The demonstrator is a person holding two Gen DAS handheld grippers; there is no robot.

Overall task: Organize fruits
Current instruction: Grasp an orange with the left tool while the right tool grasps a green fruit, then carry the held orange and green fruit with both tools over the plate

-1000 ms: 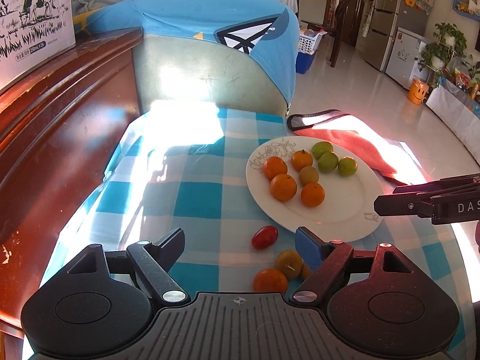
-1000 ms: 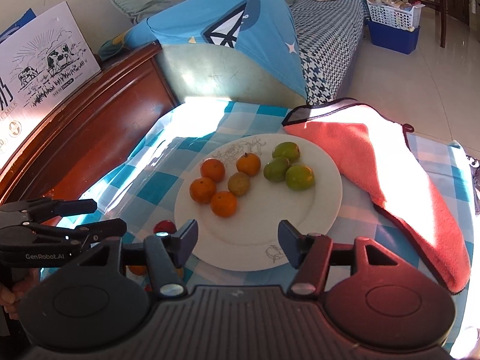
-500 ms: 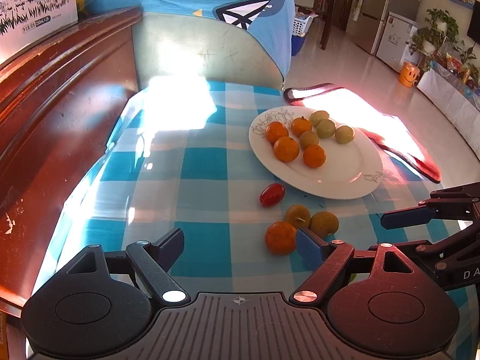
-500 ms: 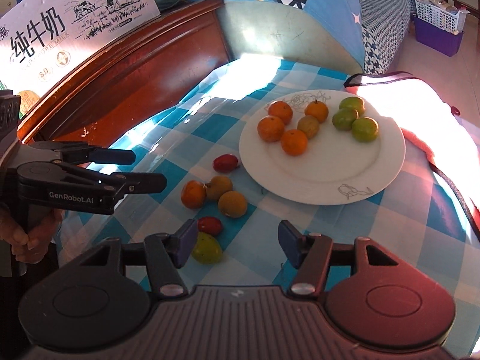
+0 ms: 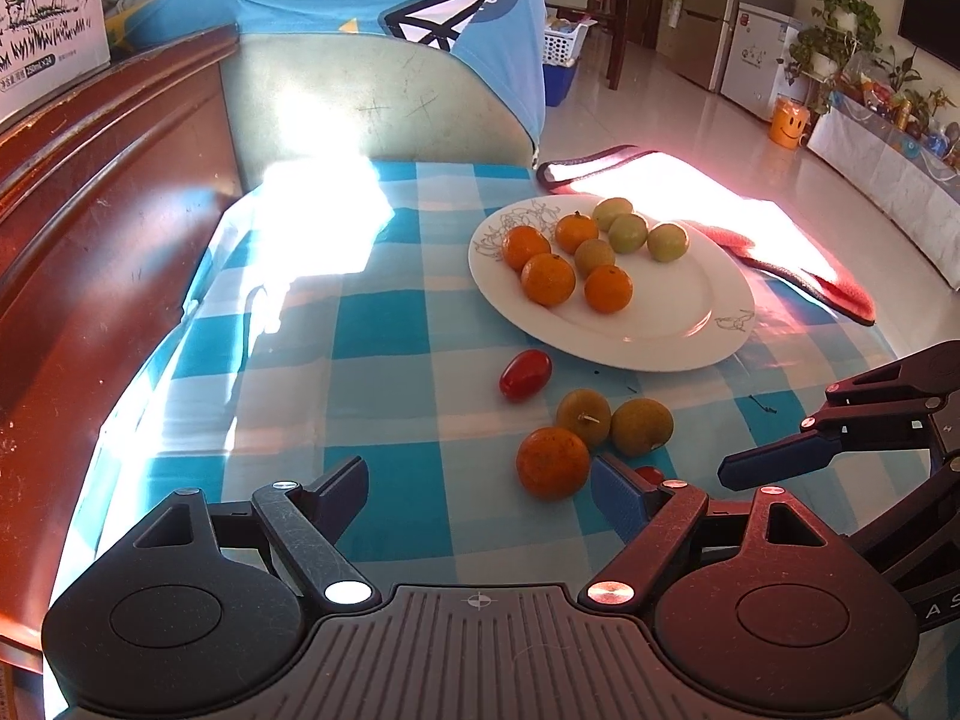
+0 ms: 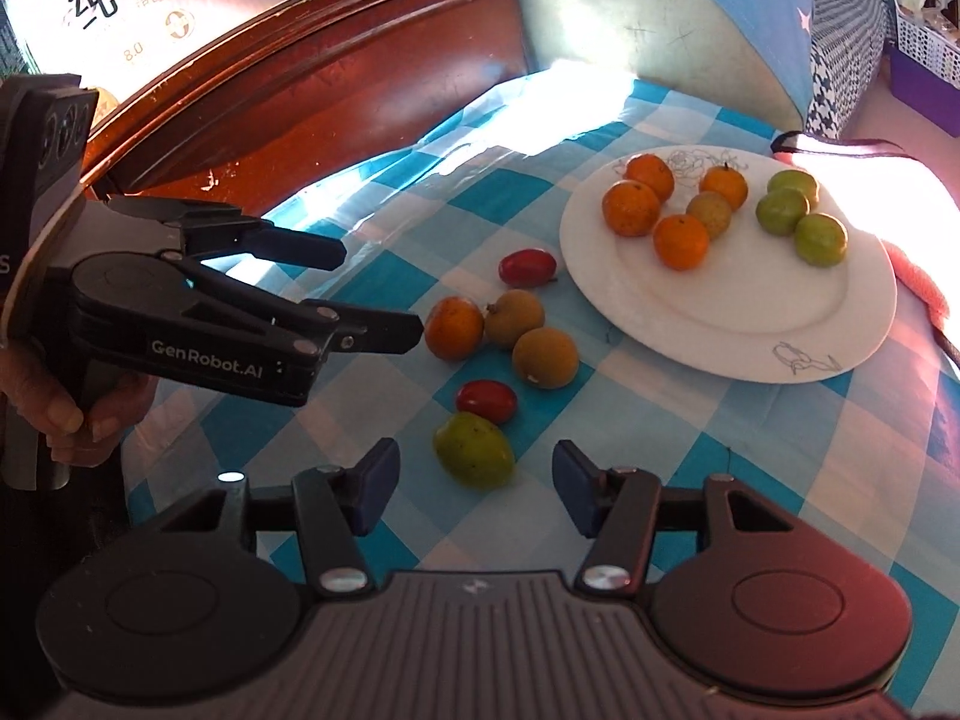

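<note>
I bring my right gripper (image 6: 474, 483) over the green fruit (image 6: 474, 449) on the cloth, near the plate (image 6: 858, 324); jaws are closing, not touching it. Left gripper (image 5: 480, 492) is wide, empty. Next I must lower and squeeze gently.

The checked cloth (image 5: 384, 324) left of the plate (image 5: 678, 336) lies open for passing, but loose fruits (image 6: 498, 330) crowd the near side, and the wooden board (image 5: 90, 228) walls the left edge

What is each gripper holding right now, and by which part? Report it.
Nothing is held. The left gripper is open over bare cloth; the right gripper is closing, with the green fruit ahead, untouched.
</note>
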